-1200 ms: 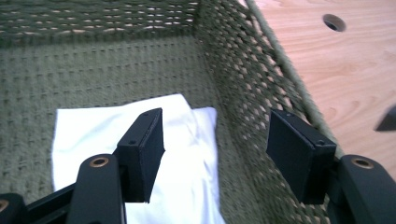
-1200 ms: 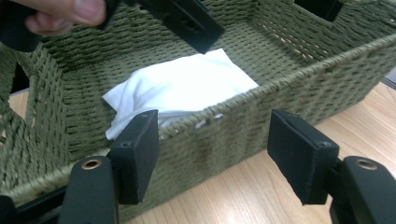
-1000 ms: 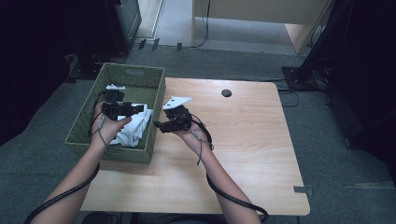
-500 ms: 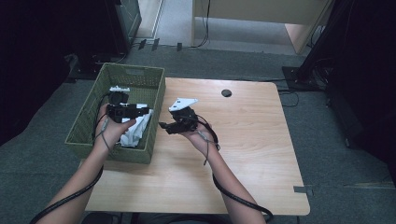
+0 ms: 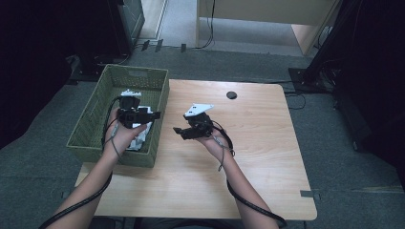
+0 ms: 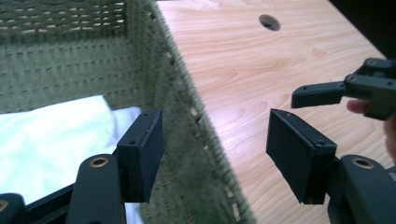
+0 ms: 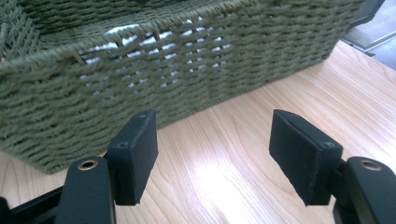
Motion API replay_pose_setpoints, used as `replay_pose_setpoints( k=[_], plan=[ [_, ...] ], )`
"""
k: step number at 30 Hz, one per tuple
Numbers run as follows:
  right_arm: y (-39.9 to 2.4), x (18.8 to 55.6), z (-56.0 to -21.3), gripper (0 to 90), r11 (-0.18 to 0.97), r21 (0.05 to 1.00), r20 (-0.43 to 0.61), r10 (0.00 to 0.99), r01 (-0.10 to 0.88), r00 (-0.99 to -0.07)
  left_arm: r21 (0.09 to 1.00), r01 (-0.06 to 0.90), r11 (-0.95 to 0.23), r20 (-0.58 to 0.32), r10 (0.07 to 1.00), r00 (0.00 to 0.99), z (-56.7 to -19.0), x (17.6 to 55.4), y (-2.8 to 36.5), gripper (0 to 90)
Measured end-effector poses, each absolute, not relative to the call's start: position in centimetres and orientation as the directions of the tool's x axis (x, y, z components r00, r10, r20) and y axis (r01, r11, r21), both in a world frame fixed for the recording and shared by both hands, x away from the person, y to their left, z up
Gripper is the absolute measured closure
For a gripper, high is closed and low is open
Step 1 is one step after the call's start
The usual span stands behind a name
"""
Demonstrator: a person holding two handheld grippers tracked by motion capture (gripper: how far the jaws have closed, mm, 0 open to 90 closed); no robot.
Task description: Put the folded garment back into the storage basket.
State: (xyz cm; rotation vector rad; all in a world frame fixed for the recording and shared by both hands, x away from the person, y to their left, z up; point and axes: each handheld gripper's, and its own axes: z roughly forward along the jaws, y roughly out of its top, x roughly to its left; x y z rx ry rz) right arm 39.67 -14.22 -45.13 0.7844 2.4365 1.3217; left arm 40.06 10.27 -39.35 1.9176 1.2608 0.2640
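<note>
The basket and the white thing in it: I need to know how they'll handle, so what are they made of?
Basket: apparently woven green cord or paper rope, matte, with visible braided strands and gaps. White thing: probably soft cloth, judging by its folds.

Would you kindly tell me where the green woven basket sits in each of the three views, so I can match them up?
High view: the green woven basket stands at the table's left edge, left of centre.
Left gripper view: its near wall runs down the middle, white cloth inside at left.
Right gripper view: its side wall spans the upper half.
Shared landmark: the wooden table beside the basket.
</note>
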Motion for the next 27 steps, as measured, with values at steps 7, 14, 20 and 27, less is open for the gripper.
replay_pose_setpoints(
  k=[7,14,20,27],
  plan=[
    [-15.7,39.5,-45.6,33.3,0.444,0.828,0.021,0.586,0.343,-0.810,0.723,0.664,-0.192,-0.242,0.830,0.503,-39.1,39.6,8.9,37.1],
    [-16.9,39.5,-46.1,33.3,0.440,0.824,0.027,0.600,0.357,-0.800,0.722,0.663,-0.199,-0.255,0.814,0.521,-39.0,39.0,7.9,36.9],
    [-17.8,39.2,-46.6,33.1,0.450,0.818,0.015,0.607,0.359,-0.794,0.722,0.659,-0.213,-0.251,0.807,0.535,-39.3,38.7,7.1,35.9],
    [-19.2,39.0,-47.5,32.9,0.450,0.811,0.015,0.624,0.375,-0.781,0.718,0.658,-0.225,-0.251,0.799,0.547,-39.9,38.4,6.0,34.3]
  ],
)
